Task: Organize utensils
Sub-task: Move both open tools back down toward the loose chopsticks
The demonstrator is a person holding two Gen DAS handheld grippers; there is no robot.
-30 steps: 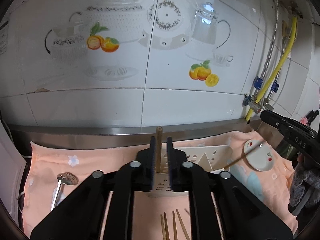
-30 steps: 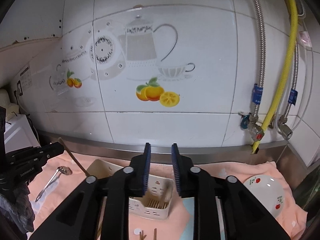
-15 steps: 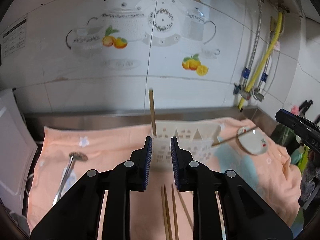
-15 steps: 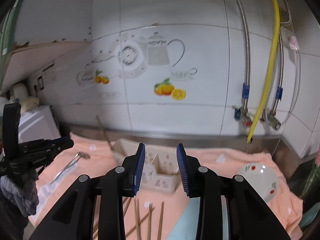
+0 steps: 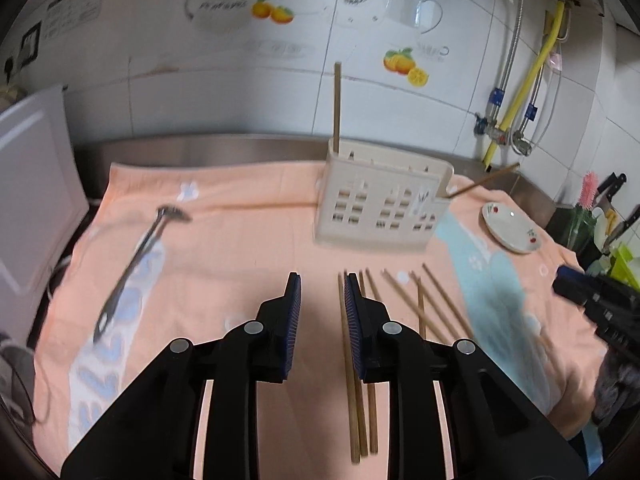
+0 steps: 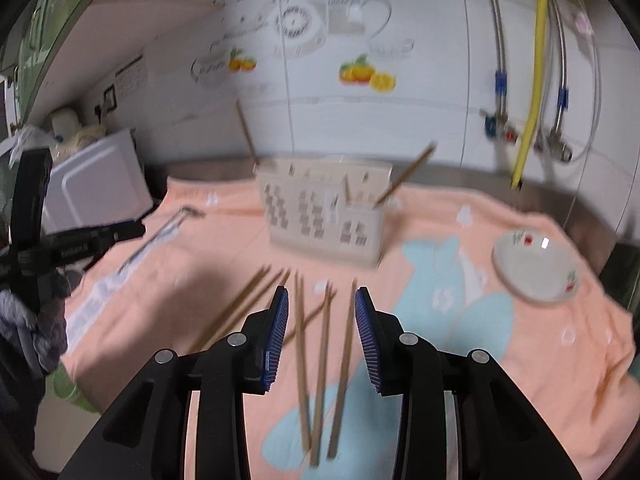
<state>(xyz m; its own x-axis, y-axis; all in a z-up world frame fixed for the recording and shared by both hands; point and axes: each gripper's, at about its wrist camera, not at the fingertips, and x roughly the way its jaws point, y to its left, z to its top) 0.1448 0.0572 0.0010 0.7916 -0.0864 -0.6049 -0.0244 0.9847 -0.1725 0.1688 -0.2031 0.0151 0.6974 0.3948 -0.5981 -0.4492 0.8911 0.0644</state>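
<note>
A cream utensil caddy (image 5: 380,208) stands on the peach towel (image 5: 240,248). One chopstick (image 5: 337,108) stands upright in its left end and another (image 5: 484,182) leans out of its right end. Several loose chopsticks (image 5: 424,304) lie on the towel in front of it. My left gripper (image 5: 322,280) hovers over them, jaws opening, with nothing between them; a chopstick pair (image 5: 356,392) lies under its right finger. My right gripper (image 6: 321,294) is open above three chopsticks (image 6: 320,360) and touches none. A metal skimmer spoon (image 5: 132,272) lies at the left.
A small white plate (image 6: 536,268) with red fruit print sits on the towel's right side. A white appliance (image 6: 96,184) stands at the left edge. Yellow and metal hoses (image 6: 532,80) hang on the tiled wall, and knives (image 5: 616,200) stand at far right.
My left gripper released the chopstick, which now stands in the caddy. Both grippers pulled back from the caddy, sank toward the loose chopsticks, and their jaws spread wider.
</note>
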